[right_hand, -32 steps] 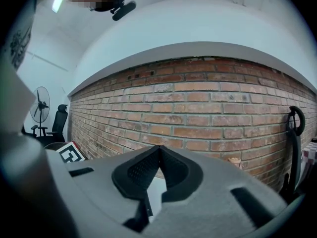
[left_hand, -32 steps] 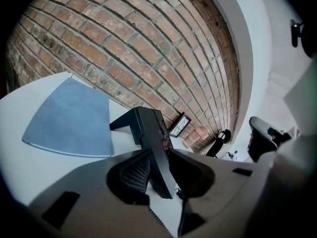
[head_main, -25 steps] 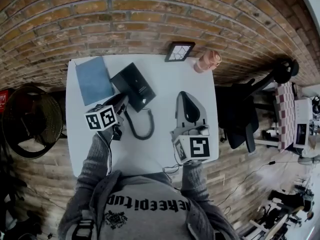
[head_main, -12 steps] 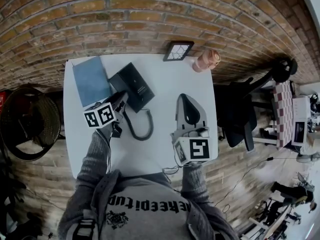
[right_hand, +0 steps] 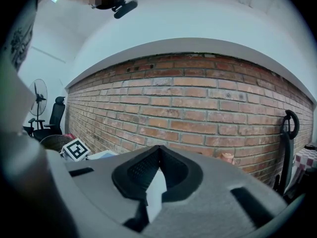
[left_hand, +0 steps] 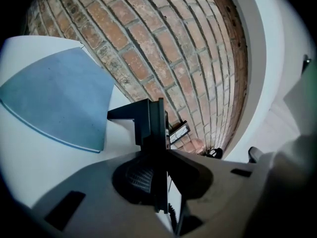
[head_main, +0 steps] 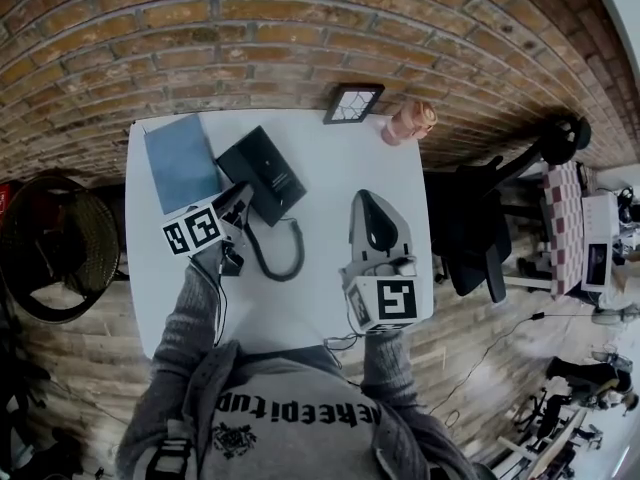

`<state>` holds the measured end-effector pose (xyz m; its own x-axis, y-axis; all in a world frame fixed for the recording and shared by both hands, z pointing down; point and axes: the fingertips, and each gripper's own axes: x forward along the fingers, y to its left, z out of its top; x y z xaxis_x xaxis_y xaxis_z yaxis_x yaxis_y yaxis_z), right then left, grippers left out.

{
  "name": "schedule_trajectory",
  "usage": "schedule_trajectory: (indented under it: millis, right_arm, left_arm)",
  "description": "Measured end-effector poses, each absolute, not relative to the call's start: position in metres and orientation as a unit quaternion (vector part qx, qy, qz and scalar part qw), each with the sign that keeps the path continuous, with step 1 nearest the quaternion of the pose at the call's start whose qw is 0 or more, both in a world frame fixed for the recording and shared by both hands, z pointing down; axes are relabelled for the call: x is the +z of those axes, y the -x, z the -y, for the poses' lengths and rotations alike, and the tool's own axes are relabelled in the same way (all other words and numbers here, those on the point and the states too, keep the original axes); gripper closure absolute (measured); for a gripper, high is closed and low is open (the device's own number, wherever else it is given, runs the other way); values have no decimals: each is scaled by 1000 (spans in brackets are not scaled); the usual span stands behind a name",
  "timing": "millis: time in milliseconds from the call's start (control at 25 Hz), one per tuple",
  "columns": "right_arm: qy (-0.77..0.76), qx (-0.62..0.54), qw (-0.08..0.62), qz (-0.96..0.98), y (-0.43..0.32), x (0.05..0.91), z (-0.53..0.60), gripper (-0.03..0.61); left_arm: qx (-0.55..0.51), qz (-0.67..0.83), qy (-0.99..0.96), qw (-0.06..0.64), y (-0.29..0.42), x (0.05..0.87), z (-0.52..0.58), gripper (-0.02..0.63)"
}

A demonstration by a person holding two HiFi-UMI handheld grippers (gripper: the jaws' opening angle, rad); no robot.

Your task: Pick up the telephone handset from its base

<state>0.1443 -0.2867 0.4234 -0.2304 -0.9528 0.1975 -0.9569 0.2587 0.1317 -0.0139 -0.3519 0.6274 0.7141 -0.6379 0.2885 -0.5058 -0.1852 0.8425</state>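
Head view, left gripper (head_main: 231, 209) holds handset (head_main: 245, 204), pointing wallward

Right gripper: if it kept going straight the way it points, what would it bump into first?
Probably the brick wall. The right gripper points over the white table, and the pink cup sits off to the right of its line, though depth is hard to judge.
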Motion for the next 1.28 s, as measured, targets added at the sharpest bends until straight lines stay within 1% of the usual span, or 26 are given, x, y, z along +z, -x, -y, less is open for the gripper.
schedule_trajectory:
  millis: [280, 480, 800, 1280]
  right_arm:
    - [-610, 11, 119, 783, -147, 416, 282, 572]
    - [-608, 6, 114, 785, -149, 411, 277, 574]
    - [-602, -21, 71, 795, -149, 394, 273, 574]
    - [-583, -36, 47, 811, -133, 375, 262, 574]
  left_arm:
    - [-71, 368, -778, 504, 12, 608, 351, 546]
    - [-98, 364, -782, 497, 15, 585, 347, 546]
    - [-106, 371, -799, 462, 22, 547, 336, 546]
    - [-124, 391, -811, 416, 49, 494, 310, 546]
